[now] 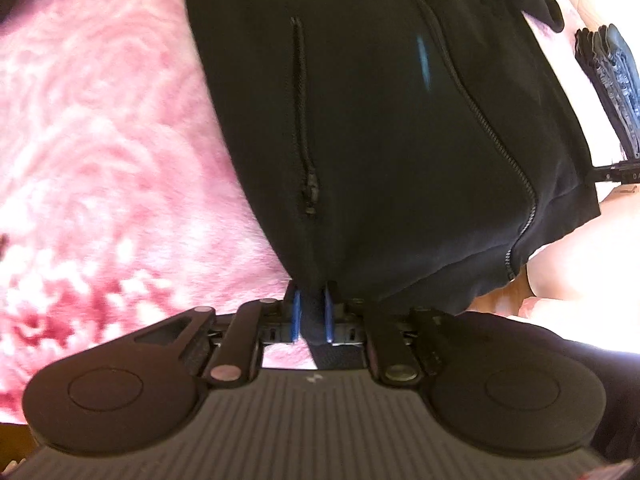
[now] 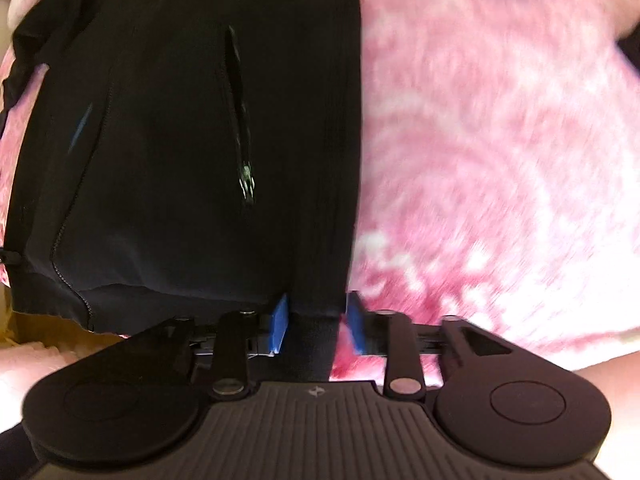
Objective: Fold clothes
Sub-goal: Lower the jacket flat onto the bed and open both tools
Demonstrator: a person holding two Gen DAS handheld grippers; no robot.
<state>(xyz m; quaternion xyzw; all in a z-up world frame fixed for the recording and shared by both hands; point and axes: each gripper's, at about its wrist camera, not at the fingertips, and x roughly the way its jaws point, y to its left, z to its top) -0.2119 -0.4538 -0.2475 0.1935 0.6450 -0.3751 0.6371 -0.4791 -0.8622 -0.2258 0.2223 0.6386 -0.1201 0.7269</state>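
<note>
Jacket (image 1: 380,128) in black lay spread on the pink fluffy blanket (image 1: 100,120), its long axis running away from both cameras, hem nearest us and the upper part far off. The front zipper (image 1: 492,140) and a pocket zipper (image 1: 304,128) ran along that same line. We held the left gripper (image 1: 313,314) with its blue pads pressed together on a fold of the hem, while the right gripper (image 2: 318,322) stood wider: the hem passed between its blue pads, touching the one on the left, with a gap of pink showing at the other. A small blue mark (image 1: 423,60) sat on the chest (too blurred for us to read), and no other writing was legible.
</note>
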